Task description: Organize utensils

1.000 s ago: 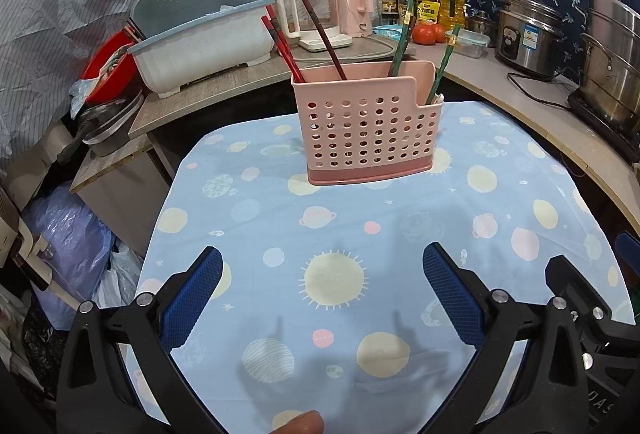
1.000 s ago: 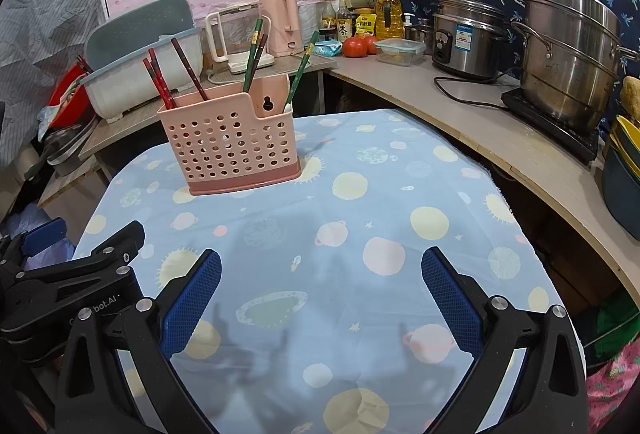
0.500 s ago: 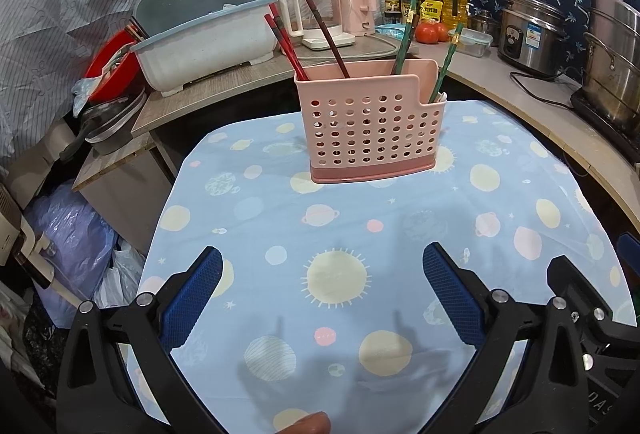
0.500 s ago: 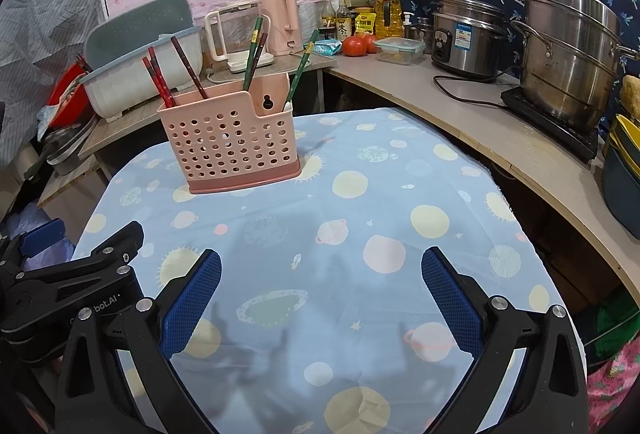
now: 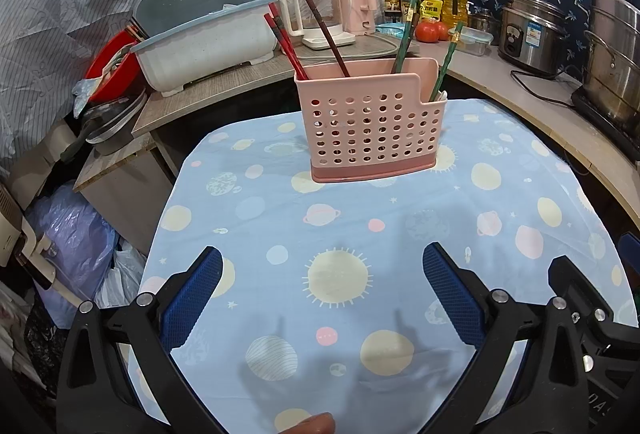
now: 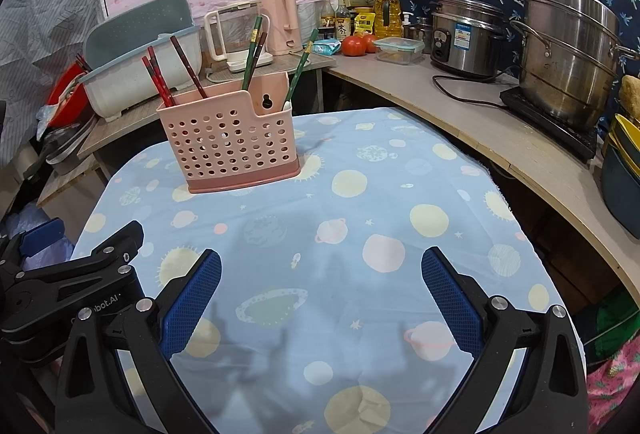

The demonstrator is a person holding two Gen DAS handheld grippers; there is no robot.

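— Pale blue cloth with suns and planets covers the table [image 5: 400, 234], and a curved wooden counter [image 6: 460, 106] wraps round its far and right sides. What's standing on it?

— Just 1 thing: a pink perforated utensil holder [image 5: 370, 122], upright near the far edge of the cloth, on its darker pink base.

— Anything in it?

— Chopsticks, leaning at angles. Red and dark brown ones [image 5: 286, 46] stick out of the left side, green ones [image 5: 404, 38] out of the right, with 1 more green stick [image 6: 300, 68] in the low notched end.

— And the 2 grippers?

— Both hang low over the near part of the cloth, well short of the holder. The left gripper [image 5: 322, 262] has its blue pads [image 5: 192, 298] spread wide with nothing between them. The right gripper [image 6: 320, 264] is the same, jaws wide and bare; from its camera the left one's black frame shows at the lower left.

— What's on the counter behind?

— A grey-blue dish bin [image 5: 208, 42] on the left, a clear jug [image 5: 316, 14] and pink kettle [image 6: 280, 22] in the middle, 2 tomatoes [image 6: 358, 44], oil and sauce bottles, then a steel rice cooker [image 6: 466, 34] and a tall stacked steamer pot [image 6: 568, 50] on the right.
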